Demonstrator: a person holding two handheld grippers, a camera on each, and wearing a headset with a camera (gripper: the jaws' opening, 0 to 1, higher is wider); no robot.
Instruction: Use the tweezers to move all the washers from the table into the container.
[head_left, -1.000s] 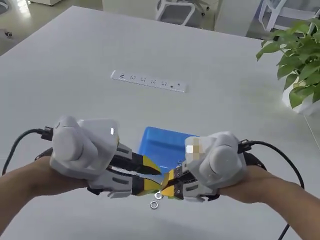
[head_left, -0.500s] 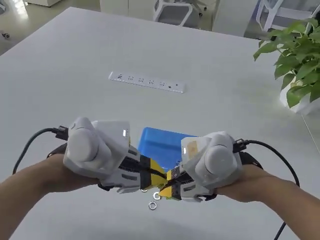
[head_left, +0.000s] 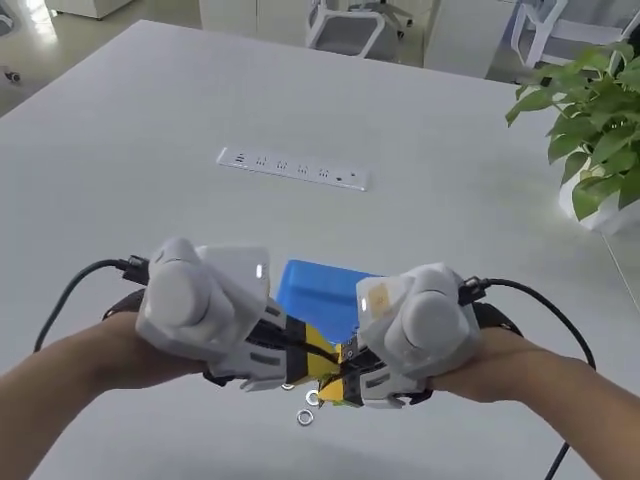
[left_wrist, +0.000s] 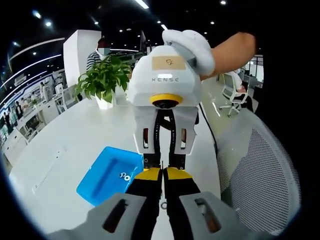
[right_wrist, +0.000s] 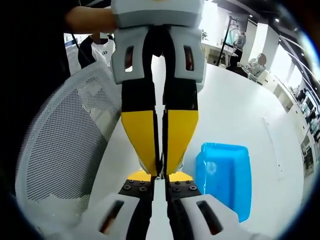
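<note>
Left gripper (head_left: 305, 345) & right gripper (head_left: 345, 368) both sit pinched closed, tip-to-tip, w/ two washers (head_left: 305, 417) on the table (head_left: 450, 180) just below on the person's side, approx. equally near both, and the blue container (head_left: 325, 285) just beyond.

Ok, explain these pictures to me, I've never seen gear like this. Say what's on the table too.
No robot here: a person holds a two-jaw gripper in each hand. One picture comes from a headset looking down; the other two from cameras on the grippers, facing each other. The left gripper and right gripper meet tip to tip, jaws closed; anything between them is too thin to see. On the table lie two washers, a blue container and a power strip.
</note>
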